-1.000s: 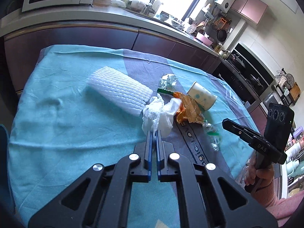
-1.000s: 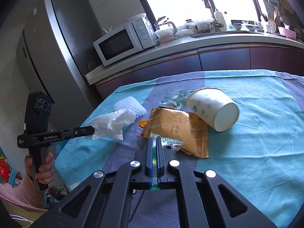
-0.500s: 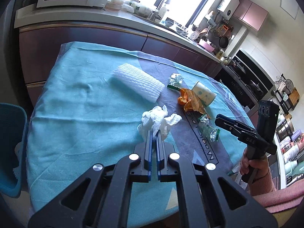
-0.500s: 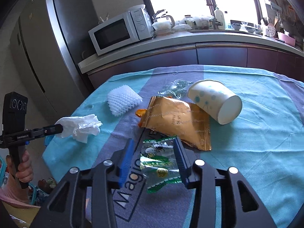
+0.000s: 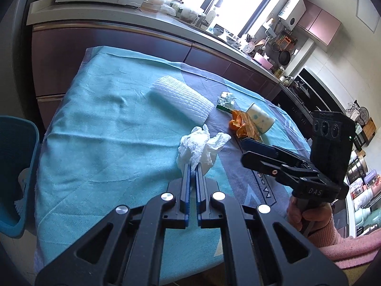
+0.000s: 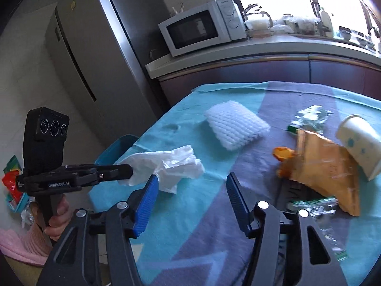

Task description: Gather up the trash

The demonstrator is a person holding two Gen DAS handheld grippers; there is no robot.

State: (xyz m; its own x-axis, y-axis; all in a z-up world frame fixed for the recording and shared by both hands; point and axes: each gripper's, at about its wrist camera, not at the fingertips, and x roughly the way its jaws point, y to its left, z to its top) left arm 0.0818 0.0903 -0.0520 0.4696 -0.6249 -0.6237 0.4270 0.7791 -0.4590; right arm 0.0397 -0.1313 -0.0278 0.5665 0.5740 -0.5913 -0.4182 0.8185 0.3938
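1. Kitchen counters, a microwave (image 6: 202,32) and a steel fridge ring a table (image 5: 100,128) draped in a teal and grey cloth.

2. Left gripper (image 5: 193,166) is clenched on a crumpled white tissue (image 5: 201,146), the wad bunched right at its blue fingertips and, in the right wrist view, carried clear of the cloth near the table's edge.

3. Blue bin (image 5: 16,174) sits off the table at about 9 o'clock from the left gripper in its own view. That is the relation the coming move turns on, as I judge it: the tissue has to swing that way and be let go over the opening.

4. Right gripper (image 6: 190,190) is released, jaws spread wide and empty, with the tissue at roughly 11 o'clock from it.

5. Remaining trash lies at 1 to 3 o'clock from the right gripper:
   - a brown wrapper (image 6: 326,166), its long axis running from near 11 o'clock down towards 5 o'clock;
   - a tipped paper cup (image 6: 359,143) touching it;
   - a clear green-printed packet (image 6: 314,202) just beside the right finger;
   - a crinkled clear wrapper (image 6: 309,116) farther back;
   - a white foam net (image 6: 235,126) at 12 o'clock.

6. Right hand is the nearer one for these.

7. Tissue looks soft, thin and light, and it may catch on the pads on release.
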